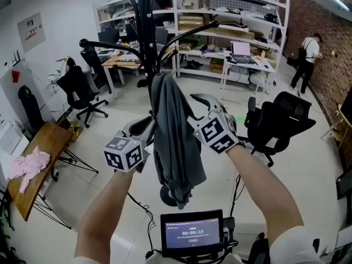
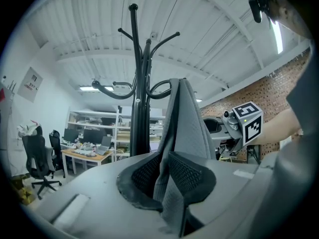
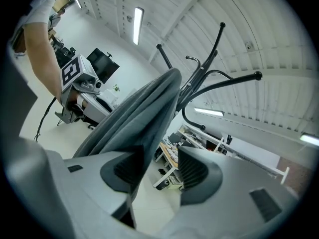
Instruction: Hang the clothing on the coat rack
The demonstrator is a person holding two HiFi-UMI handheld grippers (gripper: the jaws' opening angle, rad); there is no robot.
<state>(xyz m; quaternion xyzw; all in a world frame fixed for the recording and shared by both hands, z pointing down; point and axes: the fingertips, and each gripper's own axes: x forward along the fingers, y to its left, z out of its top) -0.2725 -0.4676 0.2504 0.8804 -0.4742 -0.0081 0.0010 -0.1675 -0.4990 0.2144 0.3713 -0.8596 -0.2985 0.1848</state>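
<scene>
On the coat rack (image 1: 145, 15) the grey garment (image 1: 173, 131) hangs; left gripper (image 2: 167, 171) fingers clench it, right gripper (image 3: 159, 171) fingers stand apart; only release seems left.

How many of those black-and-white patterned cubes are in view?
2. One cube sits on the left gripper, left of the gray garment; the other cube on the right gripper, right of it.
</scene>
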